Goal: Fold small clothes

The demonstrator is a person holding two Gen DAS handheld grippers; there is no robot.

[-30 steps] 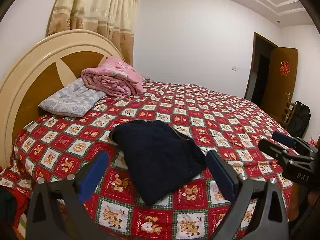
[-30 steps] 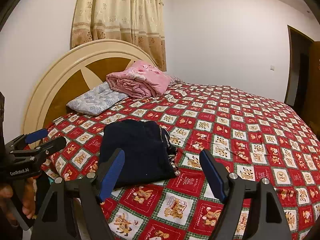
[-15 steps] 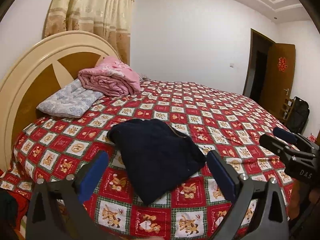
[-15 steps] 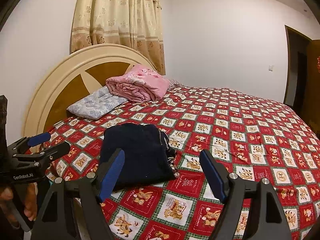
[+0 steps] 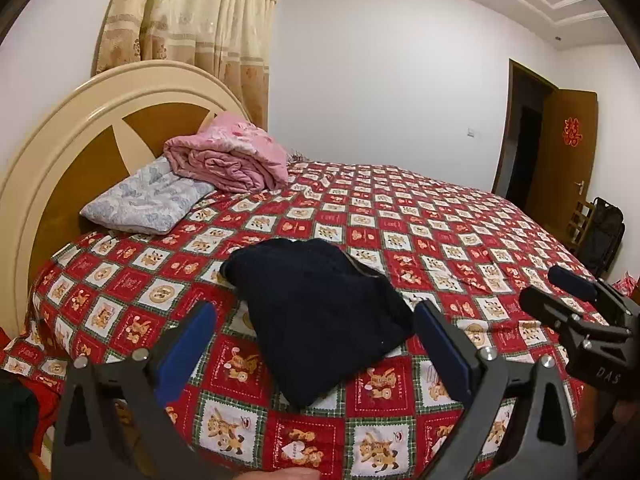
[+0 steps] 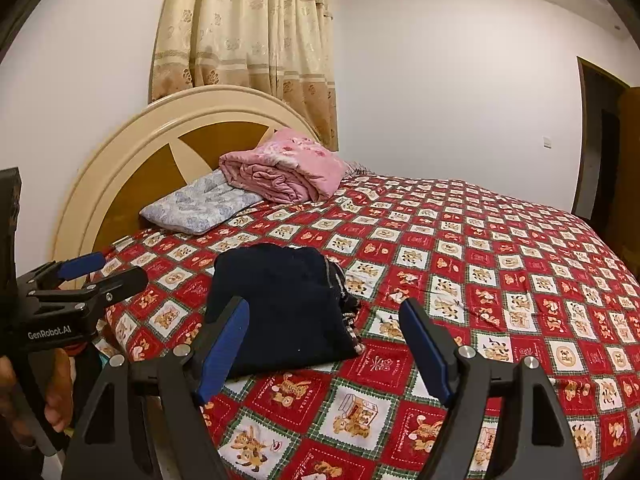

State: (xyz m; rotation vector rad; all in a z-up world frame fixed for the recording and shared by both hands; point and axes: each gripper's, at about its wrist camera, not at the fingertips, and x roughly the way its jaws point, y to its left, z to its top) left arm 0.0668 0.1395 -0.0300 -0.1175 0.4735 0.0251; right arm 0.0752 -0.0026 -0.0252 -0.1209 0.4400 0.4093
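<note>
Now you have two grippers and one garment to count: your left gripper [image 5: 314, 344] and your right gripper [image 6: 324, 344] both hang off the near edge of the bed [image 5: 460, 216], each with its blue pads wide apart and nothing between them. One dark navy garment [image 5: 320, 316] lies folded on the bed's red bear-print cover, close to that near edge and well short of the headboard [image 5: 80, 132]. By the headboard sit one pale blue pillow [image 5: 148, 200] and one folded pink quilt [image 5: 232, 156], the quilt resting partly on the pillow. Behind the headboard hangs one cream curtain [image 5: 192, 28]; beyond the bed's far side stands one open brown door [image 5: 568, 148]. Compared with a second ago, the garment has not shifted on the bed, and both grippers stay spread just as wide.
</note>
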